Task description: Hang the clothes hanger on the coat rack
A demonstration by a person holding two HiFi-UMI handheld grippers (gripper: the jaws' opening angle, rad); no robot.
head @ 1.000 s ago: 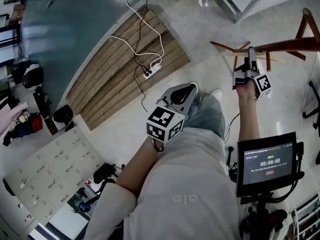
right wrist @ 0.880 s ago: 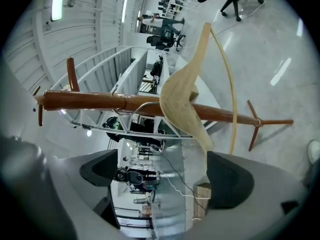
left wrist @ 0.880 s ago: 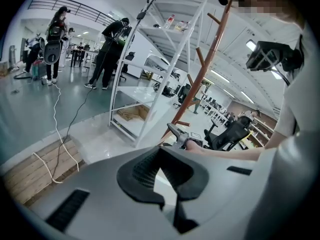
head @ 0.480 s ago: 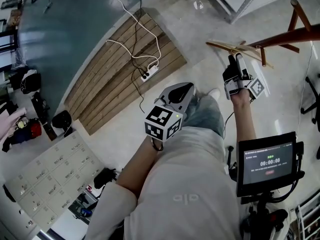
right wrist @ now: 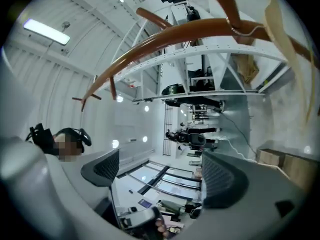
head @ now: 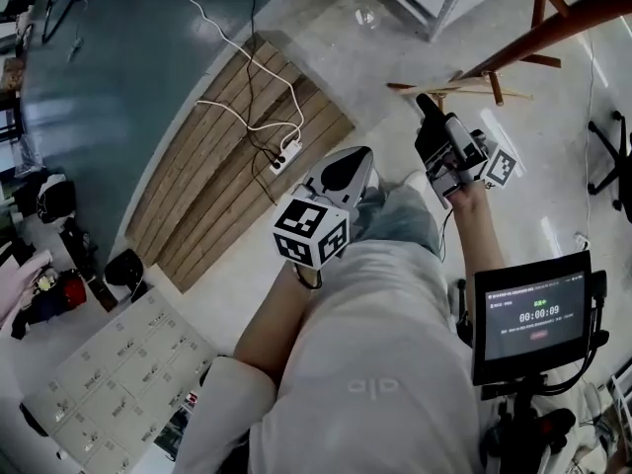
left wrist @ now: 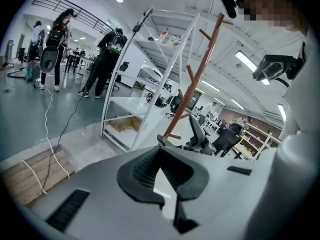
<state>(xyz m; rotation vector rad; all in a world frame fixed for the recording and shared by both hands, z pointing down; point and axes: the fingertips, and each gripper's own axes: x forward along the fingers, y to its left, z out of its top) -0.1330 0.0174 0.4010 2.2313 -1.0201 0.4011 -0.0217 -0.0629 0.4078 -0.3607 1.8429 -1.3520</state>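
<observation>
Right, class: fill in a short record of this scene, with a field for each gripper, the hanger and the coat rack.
left gripper: jaws together, nothing held, by the person's lap
right gripper: jaws apart, empty, close to the hanger
hanger: pale wood, wire hook appears to sit over a peg, no gripper on it
coat rack: reddish-brown wooden pole with pegs

Coat rack sits top right in the head view, hanger right by its pegs, right gripper just below. Left gripper is further left. Planks (power strip on them) lie left; screen lower right.
</observation>
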